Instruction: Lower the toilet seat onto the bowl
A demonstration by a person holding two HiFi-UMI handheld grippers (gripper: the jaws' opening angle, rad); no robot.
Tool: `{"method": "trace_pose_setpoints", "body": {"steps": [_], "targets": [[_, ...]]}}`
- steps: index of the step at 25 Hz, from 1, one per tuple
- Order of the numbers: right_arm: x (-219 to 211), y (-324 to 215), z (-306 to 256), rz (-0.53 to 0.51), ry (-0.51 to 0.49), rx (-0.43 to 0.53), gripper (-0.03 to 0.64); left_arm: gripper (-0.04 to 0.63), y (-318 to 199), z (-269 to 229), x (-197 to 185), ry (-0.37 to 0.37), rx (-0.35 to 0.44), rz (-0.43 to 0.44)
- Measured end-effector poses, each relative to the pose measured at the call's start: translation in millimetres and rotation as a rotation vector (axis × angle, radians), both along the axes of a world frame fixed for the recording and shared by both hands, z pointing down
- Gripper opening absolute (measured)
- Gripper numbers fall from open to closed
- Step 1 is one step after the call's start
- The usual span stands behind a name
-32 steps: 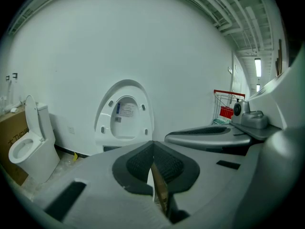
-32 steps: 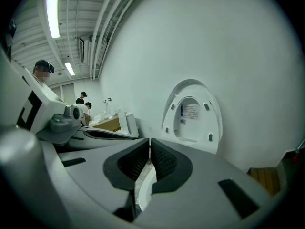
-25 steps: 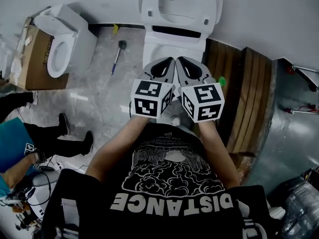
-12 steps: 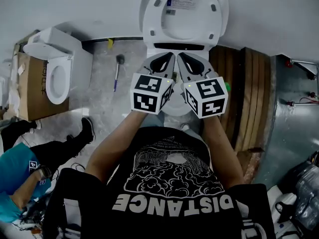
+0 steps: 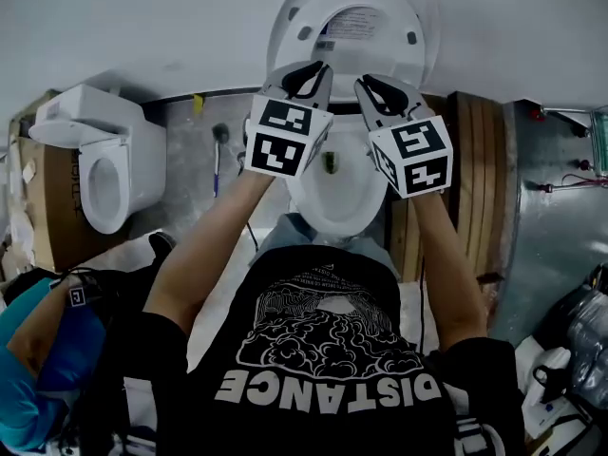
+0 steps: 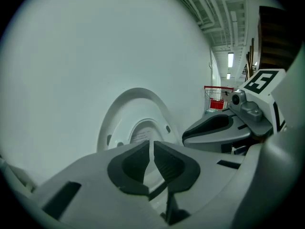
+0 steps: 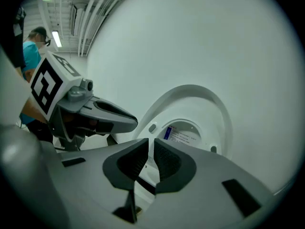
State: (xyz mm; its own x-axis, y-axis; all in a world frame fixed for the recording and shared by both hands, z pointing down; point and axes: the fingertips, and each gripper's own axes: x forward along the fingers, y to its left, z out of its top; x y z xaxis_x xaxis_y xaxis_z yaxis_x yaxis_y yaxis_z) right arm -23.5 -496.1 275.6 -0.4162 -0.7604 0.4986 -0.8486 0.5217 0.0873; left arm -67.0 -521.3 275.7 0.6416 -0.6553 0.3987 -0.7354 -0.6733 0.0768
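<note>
Against the wall, the seat (image 5: 414, 22) stands upright above the bowl (image 5: 306, 202). Left gripper (image 5: 312, 69) and right gripper (image 5: 372, 85) hover before it, fingers pressed together, empty. It looks like stiff, smooth, hinged plastic (probably slippery): hook its top rim and lower gently.

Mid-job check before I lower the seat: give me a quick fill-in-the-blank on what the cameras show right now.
1. The toilet seat stands ____ against the wall, not down on the bowl.
2. The left gripper and the right gripper both have their jaws ____, with nothing between them.
3. In the head view, the second toilet sits to the ____ of the bowl.
Missing words: upright; shut; left.
</note>
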Motion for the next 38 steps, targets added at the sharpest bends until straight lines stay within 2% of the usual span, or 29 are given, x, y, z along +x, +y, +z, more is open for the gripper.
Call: {"method": "trace_pose_setpoints", "body": {"steps": [4, 7, 10, 17, 23, 28, 32, 38], "targets": [[10, -26, -5, -0.02, 0.083, 0.022, 0.025, 0.02, -34, -6, 2, -0.036, 0.024, 0.012], [25, -48, -8, -0.025, 0.124, 0.035, 0.031, 0.065, -57, -11, 10, -0.071, 0.046, 0.011], [45, -64, -11, -0.044, 0.161, 0.048, 0.076, 0.094, -74, -13, 21, -0.118, 0.067, -0.002], [84, -113, -8, -0.064, 0.198, 0.036, 0.126, 0.143, -119, -7, 30, -0.237, 0.075, -0.056], [107, -139, -1, -0.08, 0.229, 0.017, 0.193, 0.193, -132, -3, 42, -0.31, 0.074, -0.084], [101, -163, 3, -0.13, 0.269, -0.005, 0.221, 0.229, -151, 2, 36, -0.352, 0.059, -0.095], [97, -173, 9, -0.153, 0.314, -0.026, 0.232, 0.276, -157, 11, 39, -0.39, 0.033, -0.06], [98, -177, 16, -0.161, 0.321, -0.049, 0.232, 0.281, -159, 24, 46, -0.469, 0.025, -0.035]]}}
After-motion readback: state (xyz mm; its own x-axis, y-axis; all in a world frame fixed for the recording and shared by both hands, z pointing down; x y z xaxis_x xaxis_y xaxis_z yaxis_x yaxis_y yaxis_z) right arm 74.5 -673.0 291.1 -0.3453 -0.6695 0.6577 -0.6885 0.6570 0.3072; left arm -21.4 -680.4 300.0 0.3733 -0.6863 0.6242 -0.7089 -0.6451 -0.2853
